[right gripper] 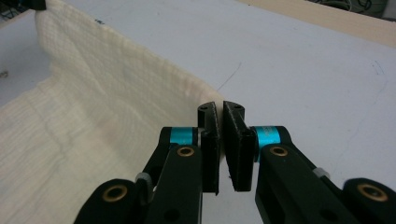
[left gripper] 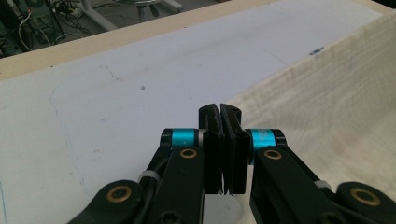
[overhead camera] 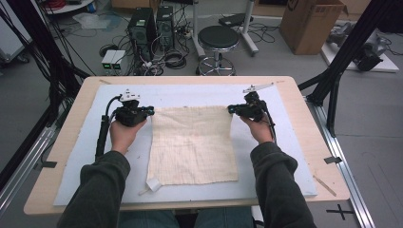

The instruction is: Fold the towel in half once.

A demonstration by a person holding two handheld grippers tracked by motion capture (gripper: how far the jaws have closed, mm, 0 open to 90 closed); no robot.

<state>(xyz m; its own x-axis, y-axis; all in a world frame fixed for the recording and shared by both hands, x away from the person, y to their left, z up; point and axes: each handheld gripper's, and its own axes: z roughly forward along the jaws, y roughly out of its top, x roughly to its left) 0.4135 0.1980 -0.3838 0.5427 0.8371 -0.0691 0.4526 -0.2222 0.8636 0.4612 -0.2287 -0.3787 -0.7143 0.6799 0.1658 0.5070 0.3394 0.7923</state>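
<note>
Cloth [overhead camera: 192,145] is what I am working on: a cream, loosely woven square lying on the pale mat [overhead camera: 280,161] that covers the wooden table [overhead camera: 45,190]. Its near edge lies flat close to me, with a small white tag [overhead camera: 153,184] poking out at the near left corner. A thin wooden stick [overhead camera: 324,185] rests on the bare wood near my right elbow, well clear of the work.

Farther out, I hold the two far corners. My left gripper [left gripper: 220,116] has its jaws pressed together, and the cloth's corner runs right up to them, so I judge it is pinched there. My right gripper [right gripper: 220,114] has its jaws almost together, with a thin gap between them; the cloth's edge reaches the tips, but I cannot tell whether it is truly caught. In the right gripper view the far edge rises off the mat between my hands, which suggests I am lifting that edge, perhaps to fold it toward me or to pull it straight.

Nothing on the mat blocks the way. Beyond the table stand a black stool [overhead camera: 218,40], two computer towers [overhead camera: 151,26] among tangled cables, and a cardboard box [overhead camera: 309,23] on the floor.
</note>
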